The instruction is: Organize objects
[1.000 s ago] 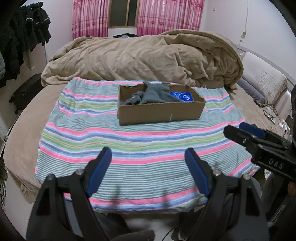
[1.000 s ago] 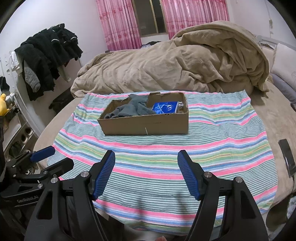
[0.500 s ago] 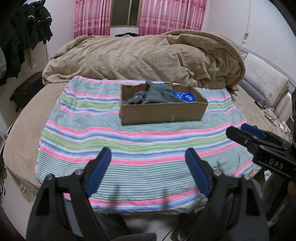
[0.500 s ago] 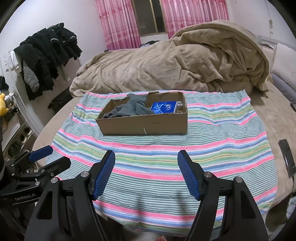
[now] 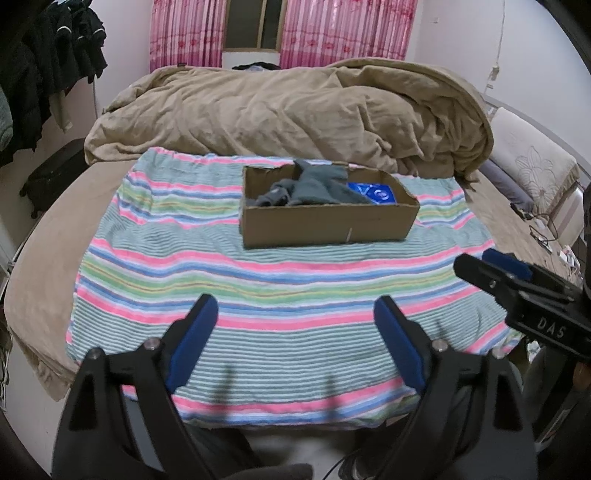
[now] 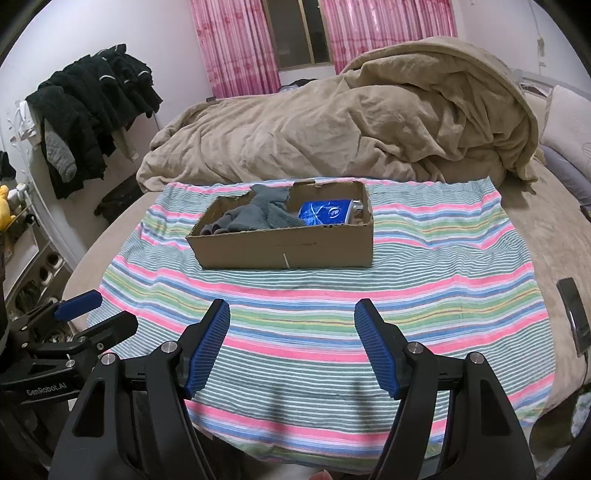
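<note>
A brown cardboard box [image 5: 325,225] [image 6: 284,247] sits on a striped cloth [image 5: 258,288] [image 6: 424,280] on the bed. Inside it lie a grey garment [image 5: 314,182] [image 6: 258,214] and a blue packet [image 5: 373,192] [image 6: 327,212]. My left gripper [image 5: 295,328] is open and empty over the cloth's near edge, well short of the box. My right gripper [image 6: 291,332] is open and empty, also near the cloth's front edge. Each gripper shows at the side of the other's view: the right one [image 5: 517,291], the left one [image 6: 88,321].
A rumpled tan duvet [image 5: 295,118] [image 6: 351,122] is heaped behind the box. Pillows [image 5: 532,170] lie at the right. Dark clothes [image 6: 92,118] hang at the left. A phone [image 6: 574,314] lies on the bed's right edge. Pink curtains [image 6: 369,33] hang at the back.
Both views have drifted very slightly; the box sits a touch lower and further right in the left wrist view. Both grippers stay open and empty.
</note>
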